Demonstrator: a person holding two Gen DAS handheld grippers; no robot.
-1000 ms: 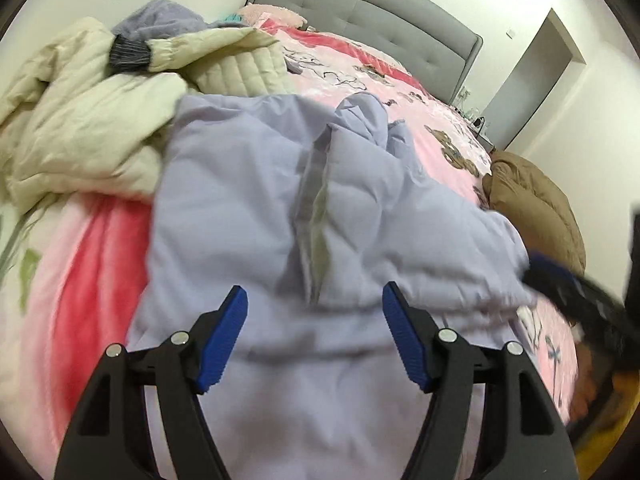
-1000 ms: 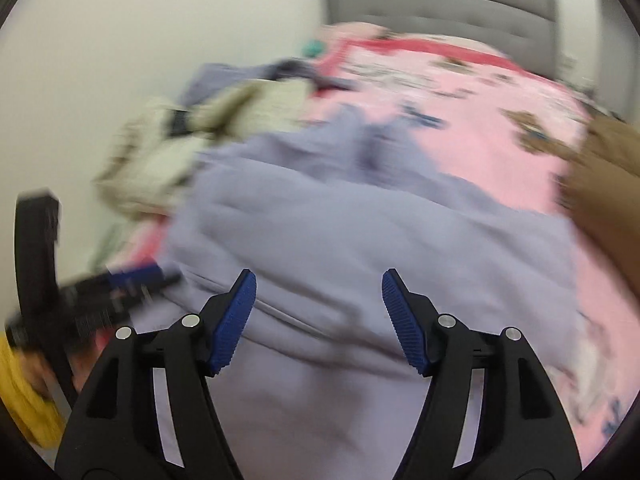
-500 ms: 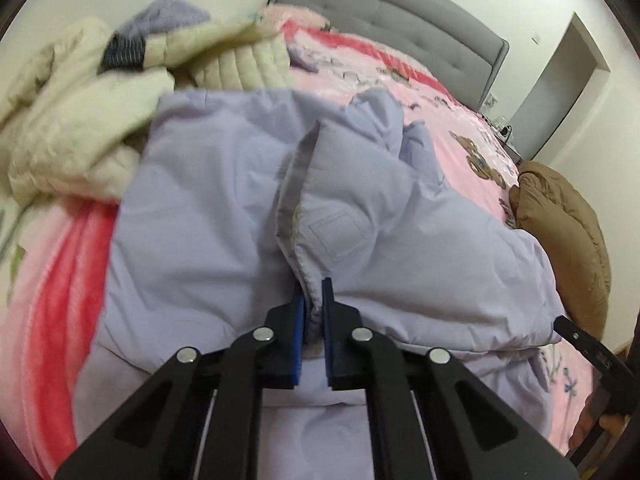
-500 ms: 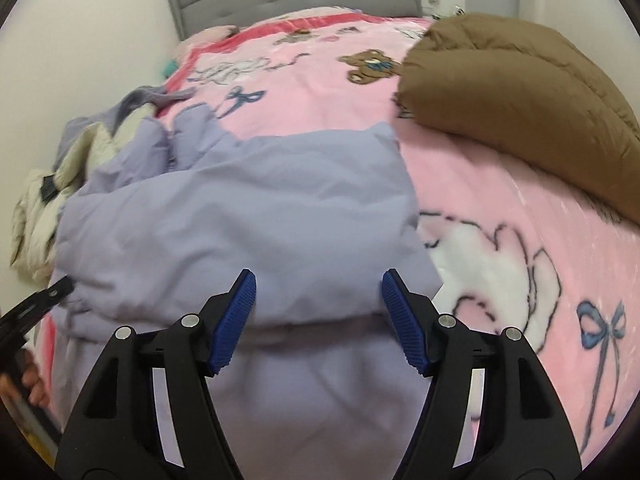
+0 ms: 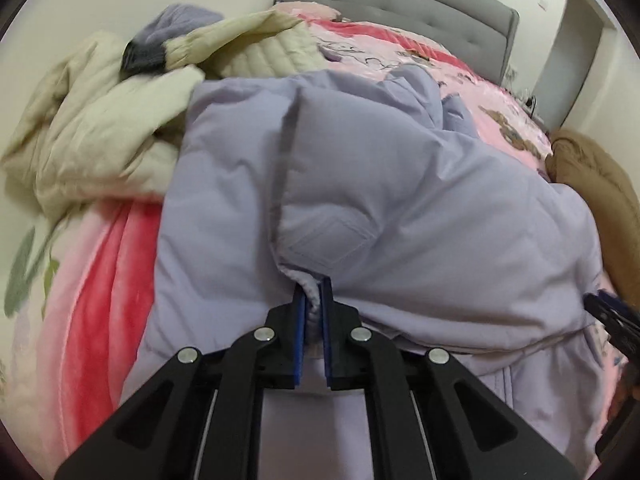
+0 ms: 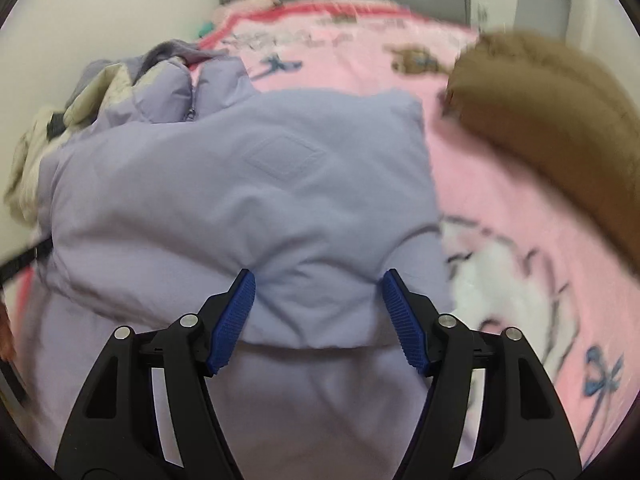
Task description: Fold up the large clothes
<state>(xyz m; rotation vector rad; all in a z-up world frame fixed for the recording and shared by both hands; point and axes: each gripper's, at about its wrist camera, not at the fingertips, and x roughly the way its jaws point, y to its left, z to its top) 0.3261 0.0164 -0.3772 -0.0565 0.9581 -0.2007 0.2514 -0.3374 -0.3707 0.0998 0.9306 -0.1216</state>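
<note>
A lavender puffer jacket (image 5: 380, 184) lies spread on the pink bed, with one panel folded over its body. My left gripper (image 5: 313, 300) is shut on the near corner of that folded panel. In the right wrist view the same jacket (image 6: 248, 184) fills the middle. My right gripper (image 6: 318, 284) is open, its blue pads (image 6: 236, 312) either side of the folded panel's near edge, touching the fabric. The right gripper's tip also shows at the right edge of the left wrist view (image 5: 608, 312).
A cream quilted jacket (image 5: 100, 132) is piled at the left against the wall. A brown puffer jacket (image 6: 552, 120) lies at the right of the bed. A grey headboard (image 5: 400, 4) stands at the far end. The pink blanket (image 6: 520, 248) shows beside the jacket.
My left gripper closed on the folded panel's corner and holds it. My right gripper swung over the jacket's right side and came down onto the folded panel's edge, still open.
</note>
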